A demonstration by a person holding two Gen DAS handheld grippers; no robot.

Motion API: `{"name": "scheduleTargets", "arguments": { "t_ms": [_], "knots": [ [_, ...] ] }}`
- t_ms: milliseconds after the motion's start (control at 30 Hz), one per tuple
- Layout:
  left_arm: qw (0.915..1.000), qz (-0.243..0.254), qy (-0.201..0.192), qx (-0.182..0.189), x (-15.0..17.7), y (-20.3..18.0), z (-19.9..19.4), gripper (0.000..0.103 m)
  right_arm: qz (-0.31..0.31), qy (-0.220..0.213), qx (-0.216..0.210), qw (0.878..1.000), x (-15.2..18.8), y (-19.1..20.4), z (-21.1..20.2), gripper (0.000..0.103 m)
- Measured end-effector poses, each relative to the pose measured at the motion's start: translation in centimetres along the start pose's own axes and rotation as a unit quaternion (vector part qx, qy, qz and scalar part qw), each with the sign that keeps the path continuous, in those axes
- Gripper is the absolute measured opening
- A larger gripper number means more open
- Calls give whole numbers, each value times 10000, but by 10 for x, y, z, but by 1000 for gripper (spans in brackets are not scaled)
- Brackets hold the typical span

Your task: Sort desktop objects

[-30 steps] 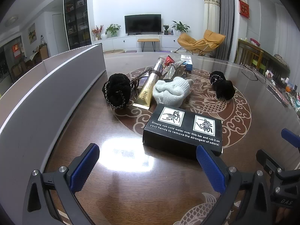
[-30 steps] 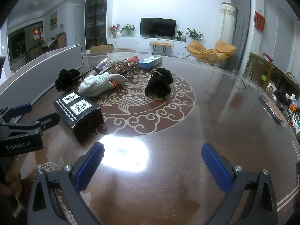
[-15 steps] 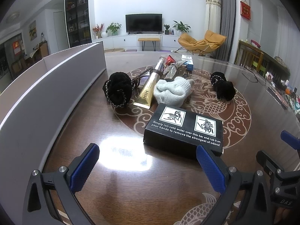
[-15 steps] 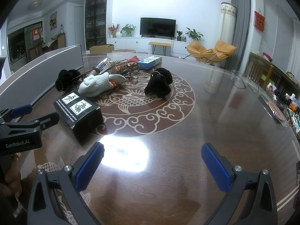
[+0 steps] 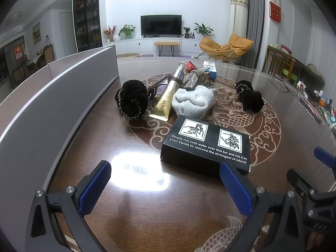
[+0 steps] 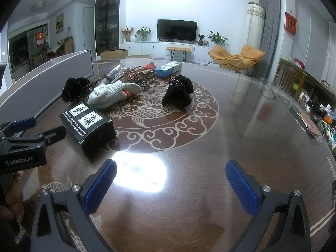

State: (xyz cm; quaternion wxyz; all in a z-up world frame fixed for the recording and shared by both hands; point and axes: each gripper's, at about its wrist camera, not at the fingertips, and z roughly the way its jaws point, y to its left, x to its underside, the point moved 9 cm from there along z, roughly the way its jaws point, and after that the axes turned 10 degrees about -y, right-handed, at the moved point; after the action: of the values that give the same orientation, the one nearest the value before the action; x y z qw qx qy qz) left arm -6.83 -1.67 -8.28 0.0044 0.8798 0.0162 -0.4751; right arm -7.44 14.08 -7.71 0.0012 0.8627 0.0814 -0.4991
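A black box [image 5: 206,146] with white printing lies just ahead of my open left gripper [image 5: 166,185]; its near corner sits by the right finger. Behind it are a white knit glove [image 5: 193,101], a gold tube [image 5: 168,96], a black scrunchie [image 5: 132,98], a second black scrunchie [image 5: 251,98], a sparkly hair clip [image 5: 194,78] and a blue-white box [image 5: 210,67]. My right gripper [image 6: 170,183] stands open over bare table, nothing between its fingers. The black box [image 6: 88,126] lies to its front left and the black scrunchie [image 6: 178,94] farther ahead.
A tall grey-white bin wall [image 5: 52,109] runs along the left of the round brown table [image 6: 231,136]. The left gripper body [image 6: 23,147] and a hand show at the right view's left edge. Clutter [image 6: 315,115] sits off the table's right rim.
The left gripper has edged slightly forward toward the black box. The right gripper has held still. Both stay open.
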Motion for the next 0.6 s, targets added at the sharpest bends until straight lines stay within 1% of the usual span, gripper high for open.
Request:
{"name": "scheduleTargets", "arguments": {
  "t_ms": [600],
  "knots": [
    [10000,-26,12,6,0,0,0,103,11,0,-7,10000,0,-1,0,103]
  ]
}}
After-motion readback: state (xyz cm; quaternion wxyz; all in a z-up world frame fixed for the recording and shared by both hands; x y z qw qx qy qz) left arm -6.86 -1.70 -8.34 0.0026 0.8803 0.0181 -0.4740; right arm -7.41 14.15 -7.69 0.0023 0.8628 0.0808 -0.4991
